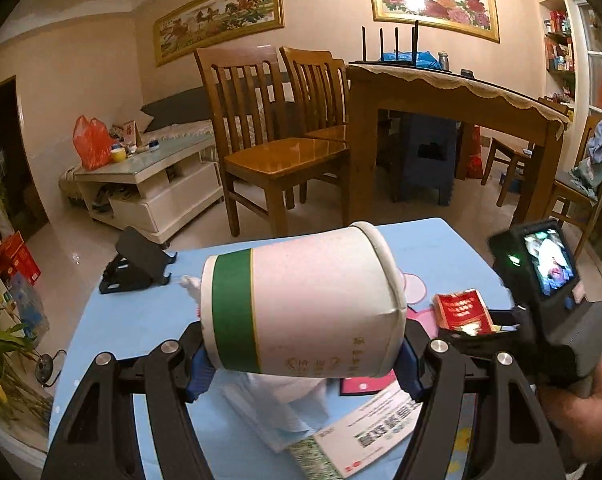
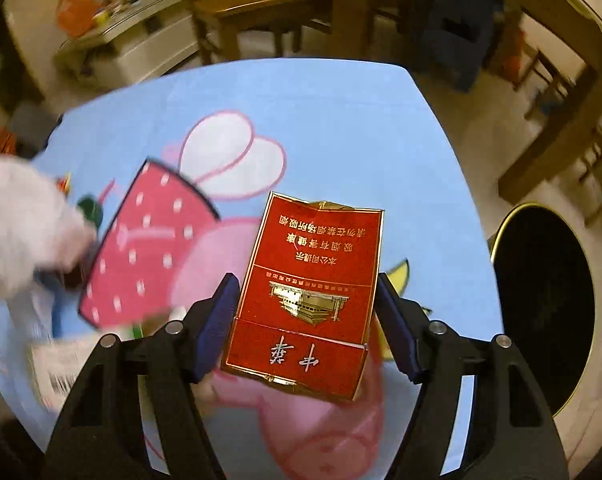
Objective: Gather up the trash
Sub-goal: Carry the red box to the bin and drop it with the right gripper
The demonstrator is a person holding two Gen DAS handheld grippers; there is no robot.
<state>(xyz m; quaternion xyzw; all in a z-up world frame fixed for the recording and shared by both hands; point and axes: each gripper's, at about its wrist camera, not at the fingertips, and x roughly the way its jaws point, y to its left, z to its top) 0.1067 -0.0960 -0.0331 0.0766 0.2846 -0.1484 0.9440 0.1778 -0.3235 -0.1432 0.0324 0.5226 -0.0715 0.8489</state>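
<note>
The left claw [image 1: 301, 356] is gripping a white paper cup [image 1: 301, 300] with a green band, its blue pads pressing on the two sides of the cup. The cup is lying on its side between the fingers and is raised above the blue desk [image 1: 141, 320], with its mouth turned to the right. Under the cup, some white tissue [image 1: 289, 396] and a printed leaflet [image 1: 365, 432] are lying on the desk, and a black phone stand [image 1: 137, 260] is standing at the far left of it. The right claw [image 2: 307, 320] is holding a red cigarette pack [image 2: 309, 296] with gold print, pinching it at its two long edges; the pack is a little crumpled at its far end and is hanging above the cartoon picture on the desk cover. In the left wrist view the same pack [image 1: 463, 310] is showing to the right of the cup, near it but apart. A crumpled white tissue [image 2: 29, 232] is appearing at the left edge of the right wrist view, blurred, so I cannot tell if it is resting on the desk. A round black bin [image 2: 541, 304] with a gold rim is standing on the floor, just beside the right side of the desk.
</note>
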